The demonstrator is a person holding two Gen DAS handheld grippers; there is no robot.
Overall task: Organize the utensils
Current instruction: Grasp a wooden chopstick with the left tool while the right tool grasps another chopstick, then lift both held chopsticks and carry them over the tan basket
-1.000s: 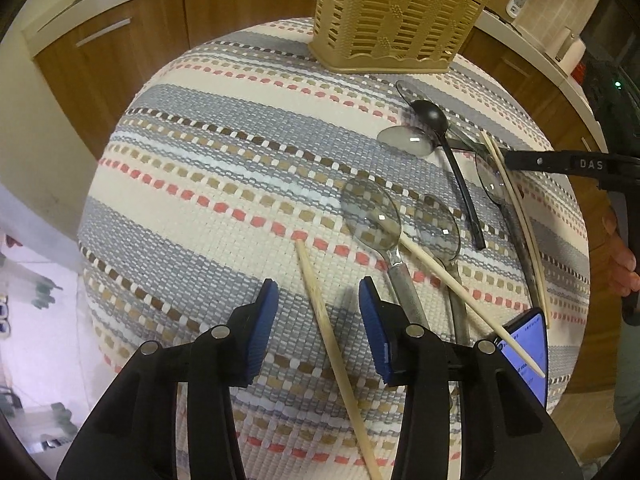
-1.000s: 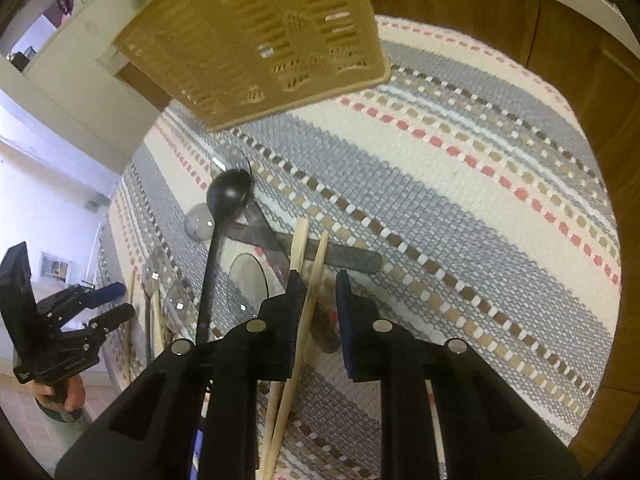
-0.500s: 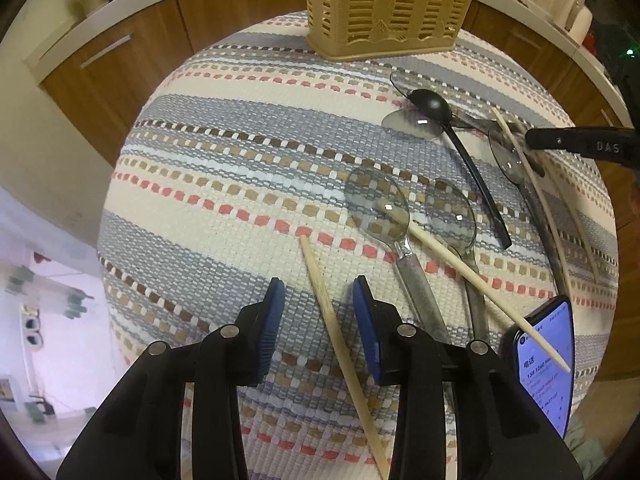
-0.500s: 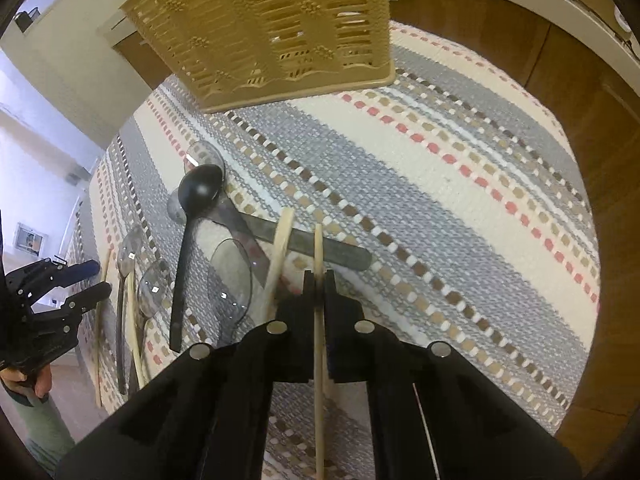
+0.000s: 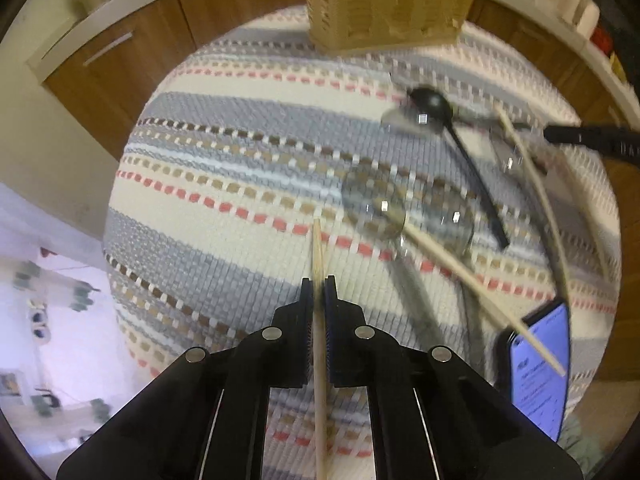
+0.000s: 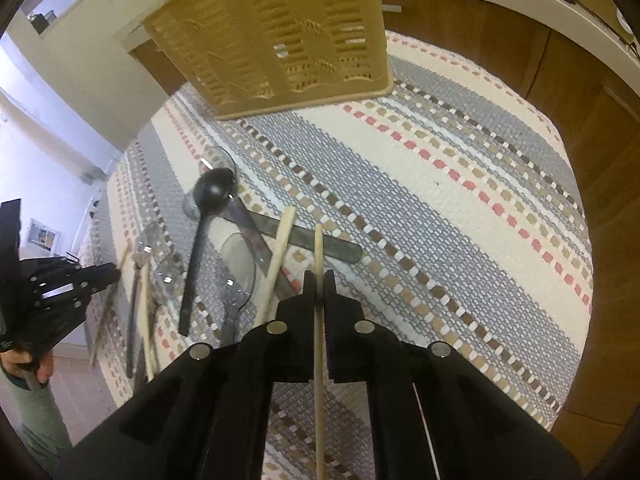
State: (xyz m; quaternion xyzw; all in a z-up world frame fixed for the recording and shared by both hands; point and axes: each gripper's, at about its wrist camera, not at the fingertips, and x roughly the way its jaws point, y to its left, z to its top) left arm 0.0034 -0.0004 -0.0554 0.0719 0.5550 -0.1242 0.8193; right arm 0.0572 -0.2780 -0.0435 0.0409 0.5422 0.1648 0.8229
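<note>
1. chopsticks: one pale wooden chopstick (image 5: 319,256) is pinched in the left gripper (image 5: 319,292), another thin wooden chopstick (image 6: 318,256) in the right gripper (image 6: 319,284), both just above the striped woven mat (image 6: 460,200).
2. gripped near their tips, probably so they drop upright into the tan slotted plastic holder (image 6: 276,32) behind.
3. spoons lie between.

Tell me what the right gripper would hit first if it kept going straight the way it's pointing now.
Probably the striped cloth, just right of the flat metal handle. The right gripper is shut on a chopstick whose tip leads, so that would likely touch first; depth is unclear.
</note>
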